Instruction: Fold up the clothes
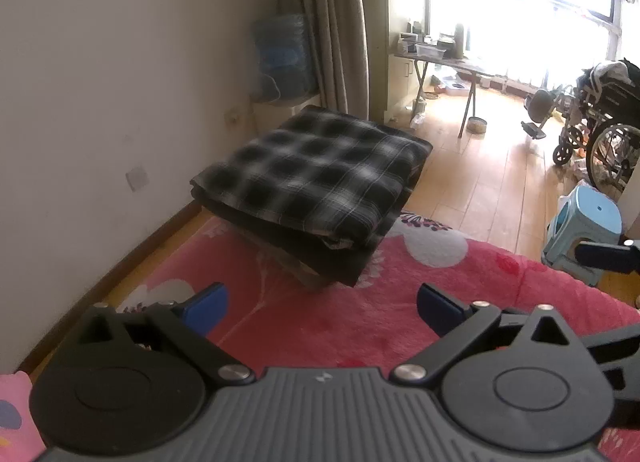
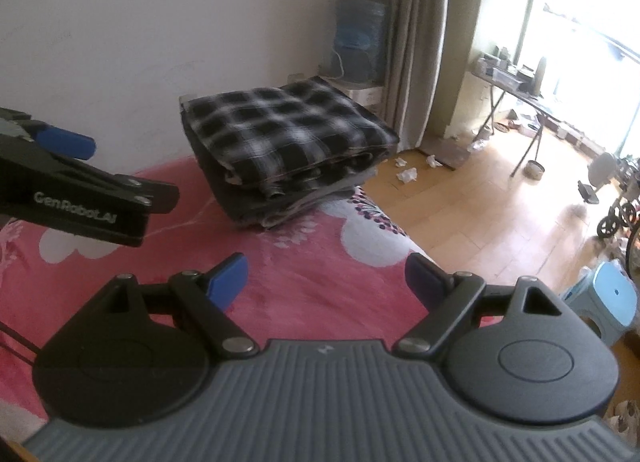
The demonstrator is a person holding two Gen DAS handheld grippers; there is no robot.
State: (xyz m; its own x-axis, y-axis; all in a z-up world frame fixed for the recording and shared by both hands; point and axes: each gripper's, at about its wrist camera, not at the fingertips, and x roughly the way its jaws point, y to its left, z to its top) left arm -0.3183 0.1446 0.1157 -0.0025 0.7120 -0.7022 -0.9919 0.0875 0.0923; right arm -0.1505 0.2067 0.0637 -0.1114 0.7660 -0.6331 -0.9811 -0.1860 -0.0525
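Left wrist view: the left gripper (image 1: 322, 308) hangs wide open and empty over the pink floral blanket (image 1: 304, 326); the folded plaid garment (image 1: 308, 178) tops a stack at the bed's far corner, seemingly finished.

Right wrist view: the right gripper (image 2: 326, 276) is likewise spread, holding nothing, near the stack (image 2: 288, 142), probably between garments.
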